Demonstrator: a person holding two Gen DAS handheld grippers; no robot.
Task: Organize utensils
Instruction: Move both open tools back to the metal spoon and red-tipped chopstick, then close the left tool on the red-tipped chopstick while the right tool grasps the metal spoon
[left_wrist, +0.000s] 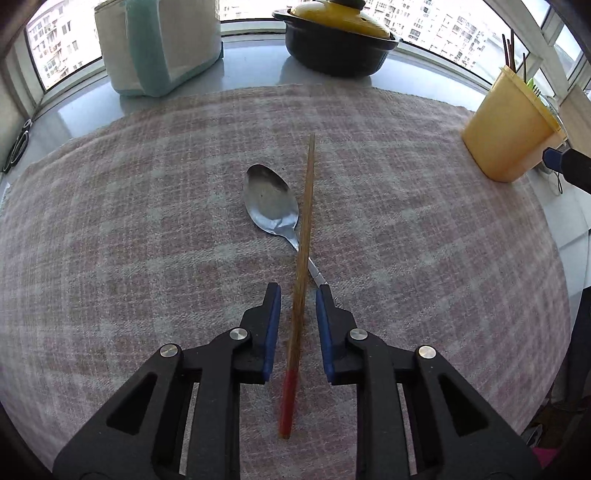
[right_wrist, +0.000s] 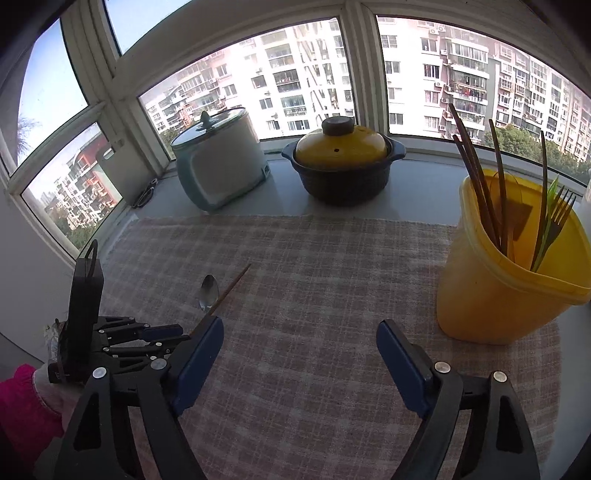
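A wooden chopstick (left_wrist: 303, 258) with a red end lies on the checked cloth, crossing over the handle of a metal spoon (left_wrist: 271, 205). My left gripper (left_wrist: 297, 295) is open, its two blue-padded fingers on either side of the chopstick without touching it. In the right wrist view the spoon (right_wrist: 208, 293) and chopstick (right_wrist: 229, 291) lie at the left, with the left gripper (right_wrist: 184, 332) behind them. My right gripper (right_wrist: 300, 328) is open and empty above the cloth. The yellow utensil holder (right_wrist: 491, 291) stands to its right, holding several chopsticks and forks; it also shows in the left wrist view (left_wrist: 506, 136).
A yellow-lidded dark pot (right_wrist: 341, 166) and a pale blue cooker (right_wrist: 221, 162) stand on the grey sill behind the checked cloth (right_wrist: 332, 277). Scissors (left_wrist: 16, 147) lie at the far left. Windows close off the back.
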